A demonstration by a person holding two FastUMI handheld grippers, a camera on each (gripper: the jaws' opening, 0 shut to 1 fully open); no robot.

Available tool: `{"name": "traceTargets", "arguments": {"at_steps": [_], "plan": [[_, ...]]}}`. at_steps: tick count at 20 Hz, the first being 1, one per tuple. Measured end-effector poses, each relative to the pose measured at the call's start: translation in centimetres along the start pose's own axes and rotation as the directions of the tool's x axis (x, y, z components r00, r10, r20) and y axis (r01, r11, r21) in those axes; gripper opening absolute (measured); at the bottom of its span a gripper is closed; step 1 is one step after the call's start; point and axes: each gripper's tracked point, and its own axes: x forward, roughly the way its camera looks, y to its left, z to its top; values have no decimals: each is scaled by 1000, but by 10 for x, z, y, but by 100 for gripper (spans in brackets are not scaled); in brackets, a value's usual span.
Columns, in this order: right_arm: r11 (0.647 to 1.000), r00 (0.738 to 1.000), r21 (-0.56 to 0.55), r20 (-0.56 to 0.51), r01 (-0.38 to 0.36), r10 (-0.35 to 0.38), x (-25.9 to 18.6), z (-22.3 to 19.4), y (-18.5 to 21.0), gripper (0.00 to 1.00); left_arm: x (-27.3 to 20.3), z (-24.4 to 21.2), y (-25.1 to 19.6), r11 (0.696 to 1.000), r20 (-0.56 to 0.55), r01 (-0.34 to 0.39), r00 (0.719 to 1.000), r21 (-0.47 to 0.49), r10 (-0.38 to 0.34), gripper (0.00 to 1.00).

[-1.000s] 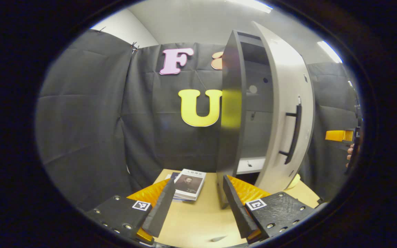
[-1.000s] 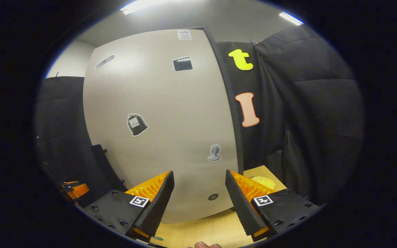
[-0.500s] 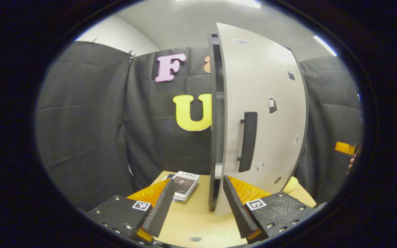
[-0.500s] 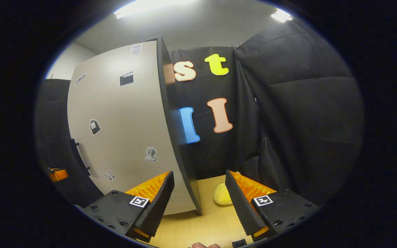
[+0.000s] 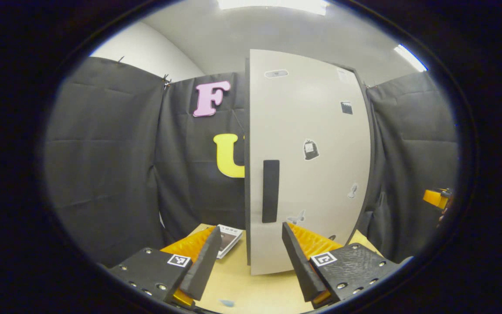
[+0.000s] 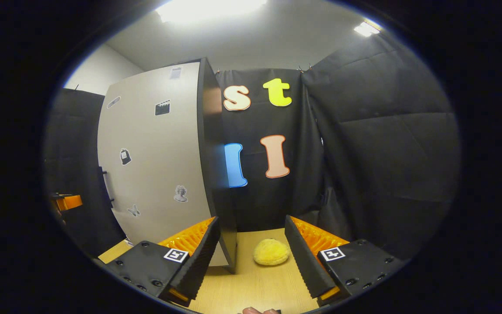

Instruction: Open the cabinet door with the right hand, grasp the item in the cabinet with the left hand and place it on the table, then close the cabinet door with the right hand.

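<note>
Wooden table – cabinet door closed | yellow item on table | both tongs agape, empty

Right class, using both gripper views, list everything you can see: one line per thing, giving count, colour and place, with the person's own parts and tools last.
Cabinet: one, pale beige door with dark edges, standing on the table, door shut.
Handle: one, black, upright near the door's left edge.
Stickers: several, black and grey, scattered over the door.
Book: one, white cover with a dark picture, flat on the table left of the cabinet.
Yellow lump: one, soft-looking, on the table right of the cabinet.
Table: one, light wood.
Ceiling lights: bright white, overhead.
Left gripper: open, empty.
Right gripper: open, empty.
</note>
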Motion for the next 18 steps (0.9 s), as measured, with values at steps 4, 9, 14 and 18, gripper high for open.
{"name": "traceTargets", "arguments": {"at_steps": [4,9,14,18], "plan": [[999,1000,-42,3,-9,10,-11,-7,12,94,4,9,1,1000,55,2,999,-24,-1,84],[998,1000,-48,5,28,-28,-33,-16,38,94,0,11,3,998,65,34,997,-47,-31,84],[996,1000,-83,9,21,-20,-57,-17,65,94,-6,6,5,995,68,67,996,-68,-62,84],[993,1000,-116,23,10,-7,-78,-19,81,94,-8,5,0,990,92,93,992,-108,-84,85]]}}
